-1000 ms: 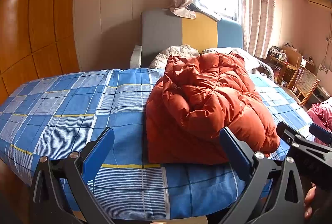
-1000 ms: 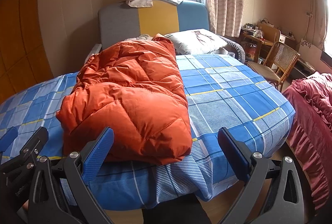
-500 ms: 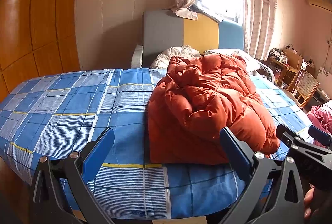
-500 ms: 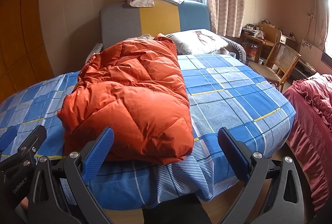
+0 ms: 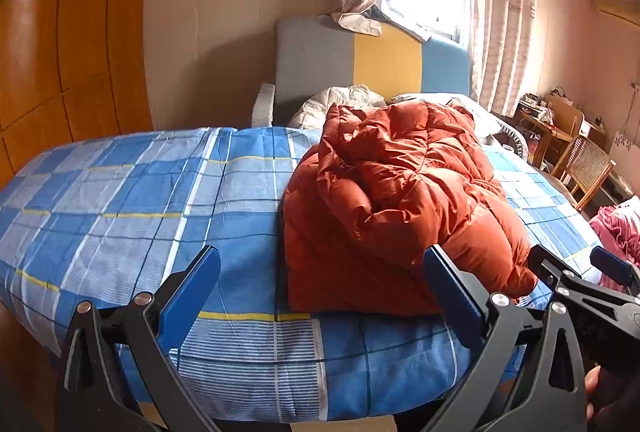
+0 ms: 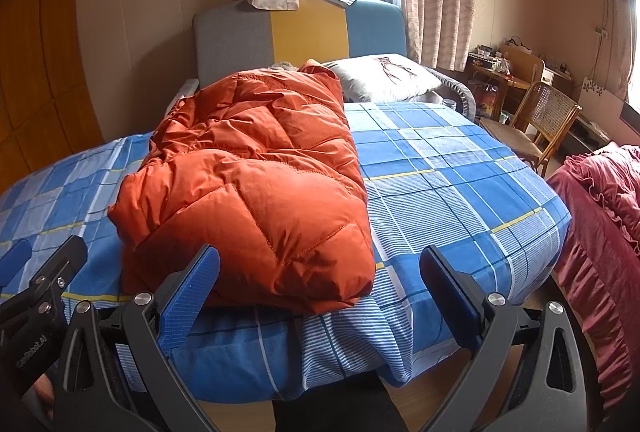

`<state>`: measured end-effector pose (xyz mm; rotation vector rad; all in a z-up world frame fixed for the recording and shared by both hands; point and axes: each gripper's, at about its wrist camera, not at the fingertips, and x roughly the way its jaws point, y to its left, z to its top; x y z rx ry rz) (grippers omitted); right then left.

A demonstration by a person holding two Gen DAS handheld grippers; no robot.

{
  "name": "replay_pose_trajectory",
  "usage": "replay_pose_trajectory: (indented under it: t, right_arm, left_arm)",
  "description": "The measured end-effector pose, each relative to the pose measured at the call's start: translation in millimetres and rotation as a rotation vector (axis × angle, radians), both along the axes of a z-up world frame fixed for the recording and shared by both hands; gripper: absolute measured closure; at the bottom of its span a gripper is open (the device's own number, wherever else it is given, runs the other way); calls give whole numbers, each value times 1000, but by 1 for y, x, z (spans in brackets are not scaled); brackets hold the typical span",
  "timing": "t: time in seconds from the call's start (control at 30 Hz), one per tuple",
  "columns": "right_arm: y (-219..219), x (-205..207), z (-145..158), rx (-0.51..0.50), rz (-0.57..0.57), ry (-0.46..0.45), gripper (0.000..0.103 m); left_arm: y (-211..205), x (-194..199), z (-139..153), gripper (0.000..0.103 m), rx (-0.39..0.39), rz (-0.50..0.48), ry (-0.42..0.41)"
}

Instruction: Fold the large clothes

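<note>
Both views have drifted a touch since a second ago; the coat sits slightly further right in each, nothing on the bed has shifted, so it reads as the rigs repositioning, not work on the cloth.

Nearest: left hand-held gripper (image 5: 320,292), blue pads spread wide, nothing between them; right hand-held gripper (image 6: 318,288), same, pads apart and empty; both hover off the foot of the bed (image 6: 460,191), neither touching cloth; each shows in the other's view at the frame edge, so they sit side by side.

Next out: orange down coat (image 6: 256,183), lying lengthwise down the middle of the blue plaid bed; looks already folded in to a long narrow bundle, near end a rounded bulge just short of the foot edge; left view shows the left flank rumpled and heaped (image 5: 384,191), right flank smoother.

Judgement: step in hand is likely the crosswise fold, near end up toward the far end, or the reverse; for that, take the two near corners, one per side, bite deep enough to catch every layer, since puffy fill slips from a shallow pinch; lift together, keep level, lay over slow and press air out, else it springs back; tidy the rumpled left flank first.

Far: pillow (image 6: 384,79) touching the coat's far end by the headboard (image 6: 300,27); chair (image 6: 540,119) well apart at right.
</note>
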<state>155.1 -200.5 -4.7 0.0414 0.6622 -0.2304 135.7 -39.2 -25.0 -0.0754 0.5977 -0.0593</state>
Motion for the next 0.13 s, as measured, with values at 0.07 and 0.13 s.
replay_pose_trajectory:
  t: [0.07, 0.13]
  right_arm:
    - [0, 0, 0, 1, -1, 0, 3]
    - [0, 0, 0, 1, 1, 2, 3]
  left_arm:
    - [2, 1, -2, 2, -4, 0, 10]
    - [2, 2, -4, 2, -2, 5, 13]
